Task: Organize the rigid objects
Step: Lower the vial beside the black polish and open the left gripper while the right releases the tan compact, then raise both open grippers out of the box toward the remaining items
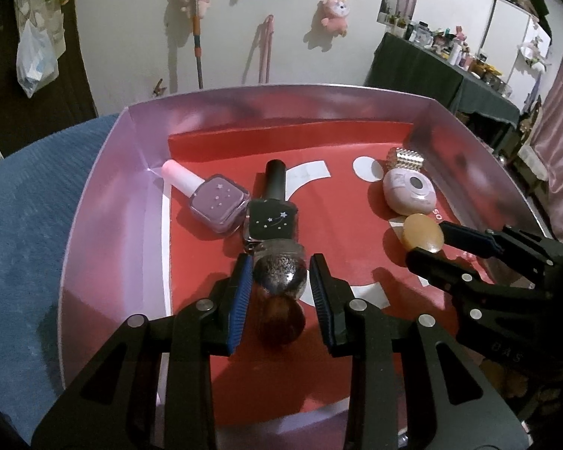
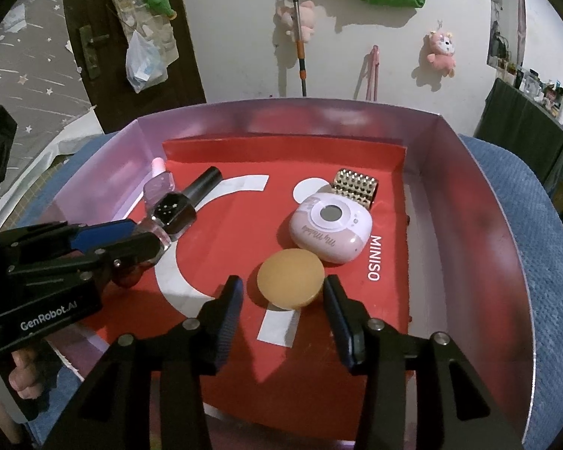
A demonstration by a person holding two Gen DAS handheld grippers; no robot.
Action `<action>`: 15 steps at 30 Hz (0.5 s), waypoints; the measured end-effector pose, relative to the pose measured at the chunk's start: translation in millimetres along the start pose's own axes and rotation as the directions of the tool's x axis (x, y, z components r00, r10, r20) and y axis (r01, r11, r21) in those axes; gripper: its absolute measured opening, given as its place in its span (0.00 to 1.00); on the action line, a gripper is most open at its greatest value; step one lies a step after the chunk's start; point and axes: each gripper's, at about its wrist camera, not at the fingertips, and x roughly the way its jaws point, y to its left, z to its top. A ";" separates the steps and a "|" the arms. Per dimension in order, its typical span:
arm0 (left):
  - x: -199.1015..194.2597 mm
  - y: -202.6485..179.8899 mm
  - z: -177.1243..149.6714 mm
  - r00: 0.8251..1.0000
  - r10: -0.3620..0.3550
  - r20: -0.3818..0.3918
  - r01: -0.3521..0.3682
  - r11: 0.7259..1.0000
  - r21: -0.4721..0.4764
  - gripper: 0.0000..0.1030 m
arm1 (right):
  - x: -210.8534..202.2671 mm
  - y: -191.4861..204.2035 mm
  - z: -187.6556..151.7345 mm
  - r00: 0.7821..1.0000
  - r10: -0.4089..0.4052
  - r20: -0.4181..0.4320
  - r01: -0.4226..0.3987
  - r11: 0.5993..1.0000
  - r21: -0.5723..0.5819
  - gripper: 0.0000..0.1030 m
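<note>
A pink-walled box point(image 1: 94, 172) with a red floor holds the objects. My left gripper point(image 1: 279, 281) is open, its fingers either side of a glittery bottle with a brown cap point(image 1: 279, 273) lying on the floor. Beyond it lie a black nail polish point(image 1: 272, 217) and a lilac nail polish point(image 1: 216, 202). My right gripper point(image 2: 281, 296) is open around a round tan disc point(image 2: 291, 279). Behind the disc sit a pink rounded case point(image 2: 330, 227) and a gold studded piece point(image 2: 354, 185). The left gripper also shows in the right wrist view point(image 2: 146, 240).
The box point(image 2: 469, 195) rests on a blue textured surface point(image 2: 536, 225). A white wall with hanging plush toys point(image 2: 441, 50) lies behind. A dark door point(image 2: 131, 37) stands at the left and a cluttered dark table point(image 1: 450, 63) at the right.
</note>
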 end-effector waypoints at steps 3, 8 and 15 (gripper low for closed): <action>-7.1 -3.0 -2.0 1.000 -0.002 0.004 0.002 1.000 0.007 0.32 | -6.2 1.1 -0.4 1.000 0.004 0.014 -0.004 1.000 -0.002 0.53; -26.4 -5.9 -7.1 0.997 0.014 0.071 -0.015 1.000 0.008 0.69 | -18.6 4.2 -0.6 0.999 0.010 0.037 -0.010 1.000 -0.005 0.58; -44.9 -9.8 -8.5 0.995 0.017 0.096 -0.019 1.000 0.022 0.69 | -35.8 8.8 -3.5 0.998 0.015 0.065 -0.015 1.000 -0.011 0.67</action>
